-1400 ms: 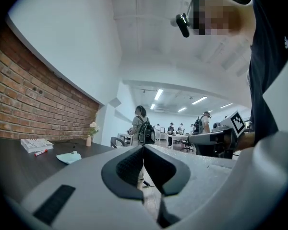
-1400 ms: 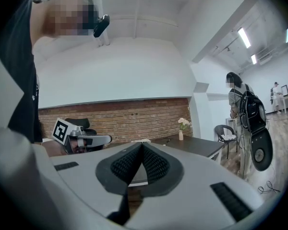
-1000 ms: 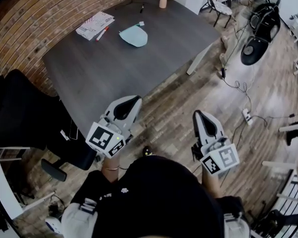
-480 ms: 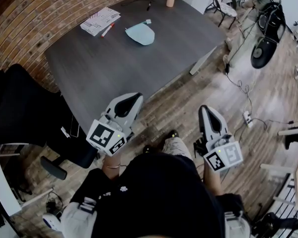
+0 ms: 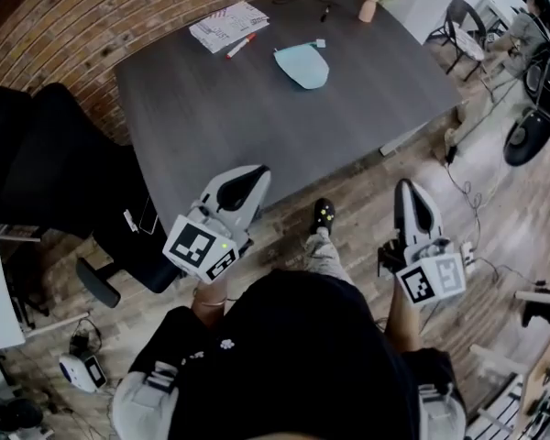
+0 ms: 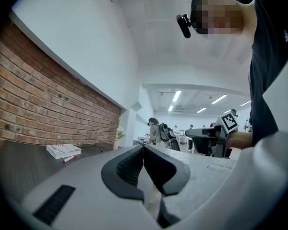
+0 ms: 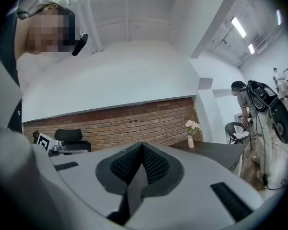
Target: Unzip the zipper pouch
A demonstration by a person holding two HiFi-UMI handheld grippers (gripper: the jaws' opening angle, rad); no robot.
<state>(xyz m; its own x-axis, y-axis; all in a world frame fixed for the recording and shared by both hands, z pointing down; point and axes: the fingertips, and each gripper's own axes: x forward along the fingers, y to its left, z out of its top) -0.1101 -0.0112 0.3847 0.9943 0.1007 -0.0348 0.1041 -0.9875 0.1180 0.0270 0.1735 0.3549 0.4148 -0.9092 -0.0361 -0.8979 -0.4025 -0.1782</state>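
Observation:
A light blue zipper pouch [image 5: 302,64] lies on the far part of the dark table [image 5: 257,126], its small pull at its far right end. My left gripper [image 5: 247,183] hangs over the table's near edge, jaws pressed together with nothing between them; in the left gripper view its tips [image 6: 143,148] meet. My right gripper [image 5: 412,195] is held over the wooden floor to the right of the table, shut and empty, its tips [image 7: 142,145] touching in the right gripper view. Both are far from the pouch.
A booklet [image 5: 227,26] with a red marker [image 5: 239,46] lies at the table's far left; a small vase of flowers [image 5: 370,7] stands at the far corner. Black office chairs [image 5: 46,172] are left of the table. A brick wall [image 5: 119,7] runs behind. A person's shoe [image 5: 323,214] is on the floor.
The head view has swung, so the table and pouch now sit further right in the picture. A foot has stepped forward. Both grippers stay shut and held low.

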